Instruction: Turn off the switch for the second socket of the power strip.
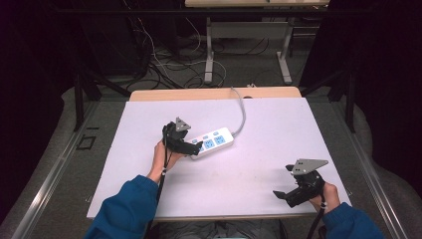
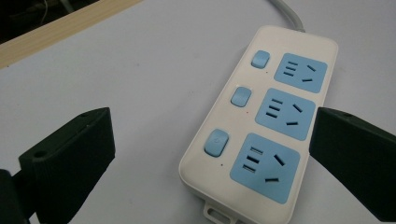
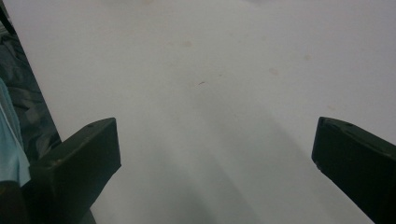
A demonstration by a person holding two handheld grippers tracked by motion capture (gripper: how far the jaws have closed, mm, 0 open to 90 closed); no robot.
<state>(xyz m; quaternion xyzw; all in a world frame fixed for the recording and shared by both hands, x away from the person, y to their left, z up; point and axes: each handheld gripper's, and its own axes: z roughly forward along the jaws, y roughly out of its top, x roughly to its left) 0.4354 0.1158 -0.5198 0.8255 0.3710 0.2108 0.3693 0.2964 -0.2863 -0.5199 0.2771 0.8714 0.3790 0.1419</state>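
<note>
A white power strip [image 1: 213,142] with three blue sockets and three blue buttons lies near the middle of the white table top [image 1: 278,124], its grey cable [image 1: 242,107] running toward the far edge. My left gripper [image 1: 195,148] stands open at the strip's near end. In the left gripper view the power strip [image 2: 261,126] lies between the wide-apart jaws of the left gripper [image 2: 212,158], nearer the right one, with no contact seen. My right gripper [image 1: 279,195] rests open at the front right, over bare table. In the right gripper view the right gripper [image 3: 212,163] holds nothing.
A wooden strip [image 1: 214,93] borders the table's far edge. Beyond it are cables on the floor [image 1: 169,64] and the legs of another table [image 1: 209,55]. The person's blue sleeves [image 1: 127,209] come in at the bottom. The table's front edge runs close to the right gripper.
</note>
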